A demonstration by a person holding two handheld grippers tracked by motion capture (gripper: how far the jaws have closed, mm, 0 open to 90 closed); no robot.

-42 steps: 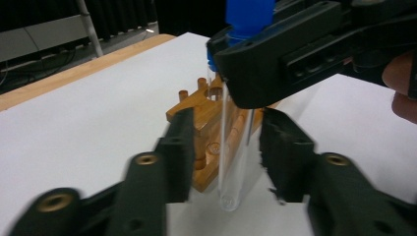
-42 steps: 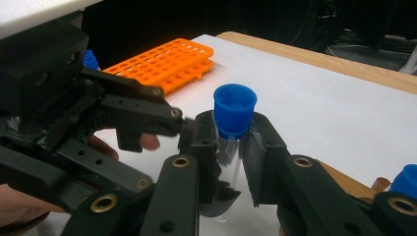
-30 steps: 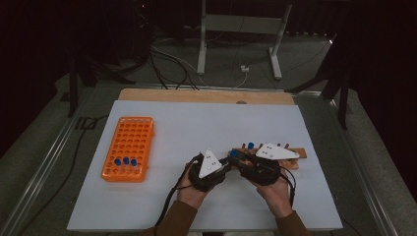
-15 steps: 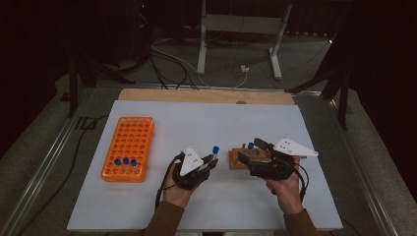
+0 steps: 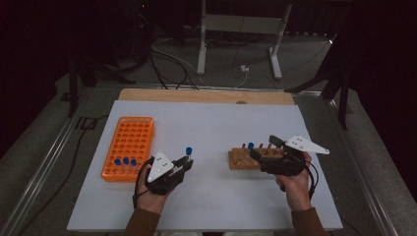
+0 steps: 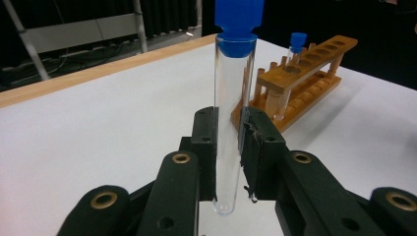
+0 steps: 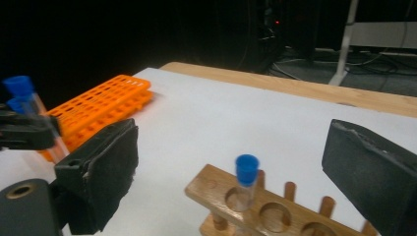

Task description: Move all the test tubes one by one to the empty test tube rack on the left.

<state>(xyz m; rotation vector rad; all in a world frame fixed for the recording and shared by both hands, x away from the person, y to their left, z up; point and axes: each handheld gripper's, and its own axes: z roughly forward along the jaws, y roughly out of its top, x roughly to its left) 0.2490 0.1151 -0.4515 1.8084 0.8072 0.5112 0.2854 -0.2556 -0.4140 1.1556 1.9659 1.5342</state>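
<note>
Since a second earlier, the left gripper (image 5: pixel 186 161), clenched on a clear blue-capped test tube (image 6: pixel 232 113), had separated from the empty, wide-open right gripper (image 5: pixel 263 149), indicating transfer toward the orange plastic rack (image 5: pixel 129 147).

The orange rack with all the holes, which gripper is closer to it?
Left. The left gripper, shut on a blue-capped test tube, sits just right of the orange rack. The right gripper, jaws open, is far across the table at the wooden rack.

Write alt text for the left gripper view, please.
Two black jaws clamp a clear, blue-capped test tube upright above a white table. Behind it to the right, a wooden rack holds another capped tube.
</note>
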